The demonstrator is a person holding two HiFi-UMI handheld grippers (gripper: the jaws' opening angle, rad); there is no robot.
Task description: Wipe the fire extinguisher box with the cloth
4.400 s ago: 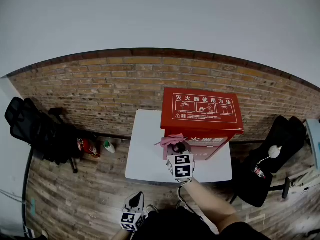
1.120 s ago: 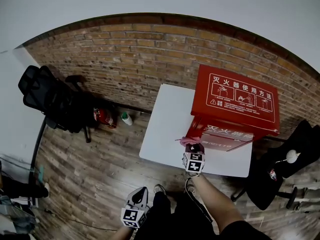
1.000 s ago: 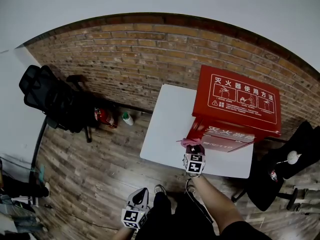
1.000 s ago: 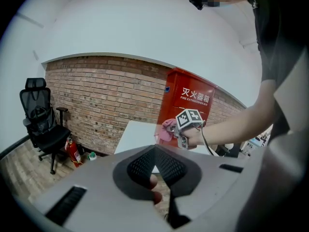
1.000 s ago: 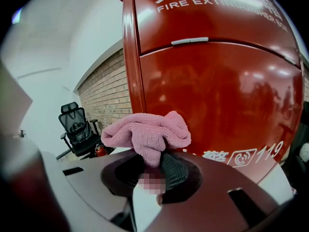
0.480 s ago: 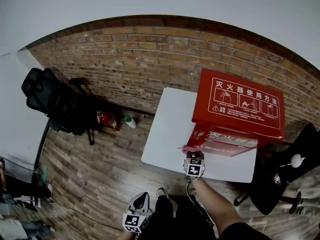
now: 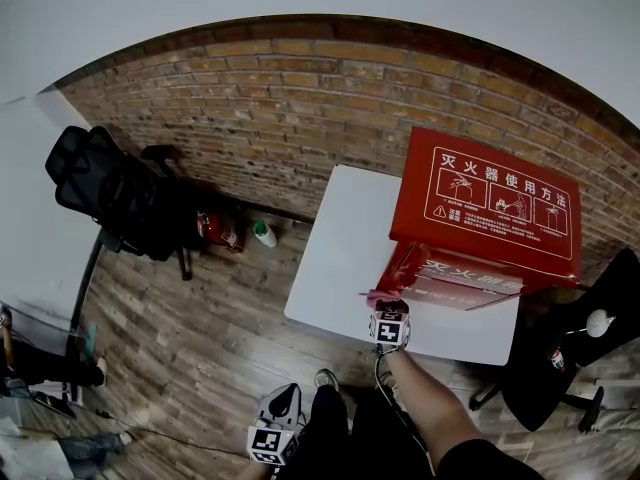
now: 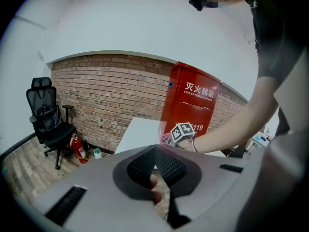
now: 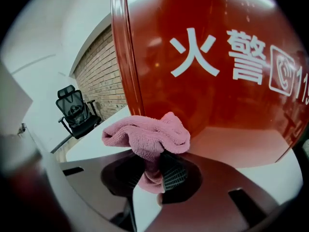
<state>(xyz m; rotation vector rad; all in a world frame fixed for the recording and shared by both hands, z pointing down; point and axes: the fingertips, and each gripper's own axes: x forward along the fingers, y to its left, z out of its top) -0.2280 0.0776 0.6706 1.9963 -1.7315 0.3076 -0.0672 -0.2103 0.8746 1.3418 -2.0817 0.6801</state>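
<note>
Our right gripper (image 9: 154, 170) grips the pink cloth (image 9: 147, 134) just before the glossy red fire extinguisher box (image 9: 207, 57) on the white table (image 7: 345, 258). Our left gripper (image 8: 155, 170) is closed, empty. The box reads "火警", "119", "FIRE EXTINGUISHER BOX".

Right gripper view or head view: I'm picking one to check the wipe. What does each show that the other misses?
Only the right gripper view: the right gripper with its jaws clamped on the pink cloth, bunched close to the box's front lettering. Only the head view: the box's lid with its instruction panel, the left gripper low by the person's legs, an extinguisher on the floor. Both: cloth, red box, white table, black chair, brick wall.
</note>
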